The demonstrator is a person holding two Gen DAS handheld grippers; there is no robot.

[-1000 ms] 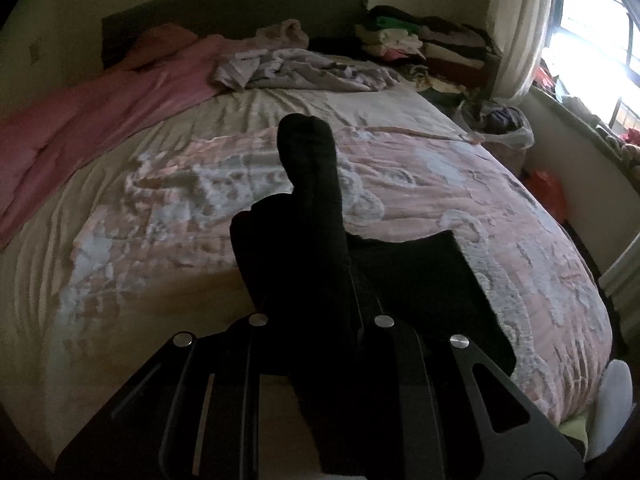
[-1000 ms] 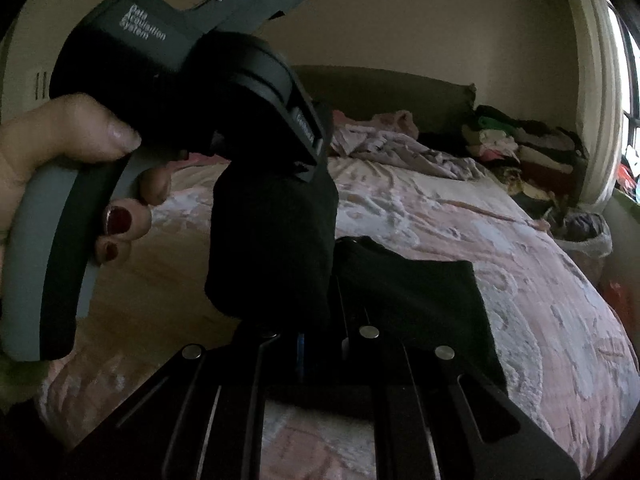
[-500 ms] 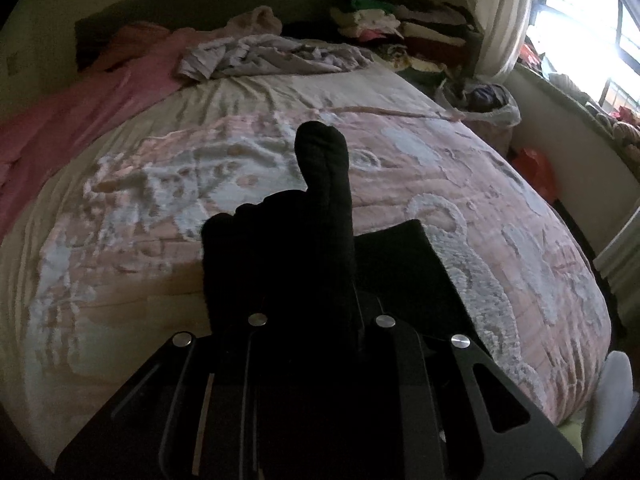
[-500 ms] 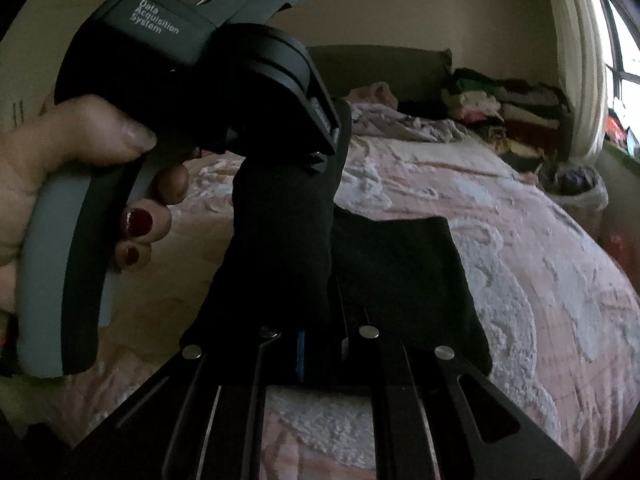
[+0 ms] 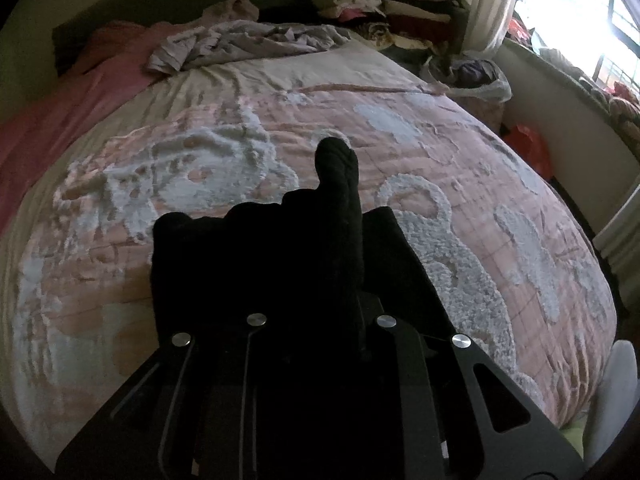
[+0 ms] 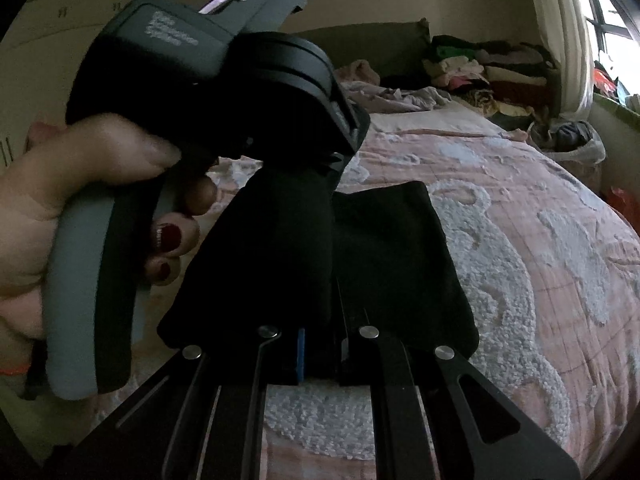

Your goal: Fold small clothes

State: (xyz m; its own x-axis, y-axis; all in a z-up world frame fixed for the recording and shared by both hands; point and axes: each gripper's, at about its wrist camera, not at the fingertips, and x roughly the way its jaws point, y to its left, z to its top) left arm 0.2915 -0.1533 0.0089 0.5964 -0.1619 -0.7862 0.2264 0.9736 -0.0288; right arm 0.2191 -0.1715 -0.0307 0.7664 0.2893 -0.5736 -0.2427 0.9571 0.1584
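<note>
A small black garment (image 5: 264, 264) hangs bunched between both grippers just above the bed. My left gripper (image 5: 320, 312) is shut on one part of it; the cloth hides the fingertips. In the right wrist view the left gripper (image 6: 280, 168) points down with black cloth (image 6: 288, 240) hanging from it. My right gripper (image 6: 340, 320) is shut on the same garment's lower edge. A flat black piece (image 6: 396, 256) lies on the pink bedspread (image 6: 540, 280) behind; it also shows in the left wrist view (image 5: 404, 272).
A pink blanket (image 5: 60, 120) lies along the bed's left side. A crumpled grey garment (image 5: 240, 44) lies near the headboard. A stack of folded clothes (image 5: 380, 0) and a bag (image 5: 476, 76) stand at the back right by the window.
Both grippers have lowered toward the bedspread with the black garment. The hanging cloth has spread wider between them.
</note>
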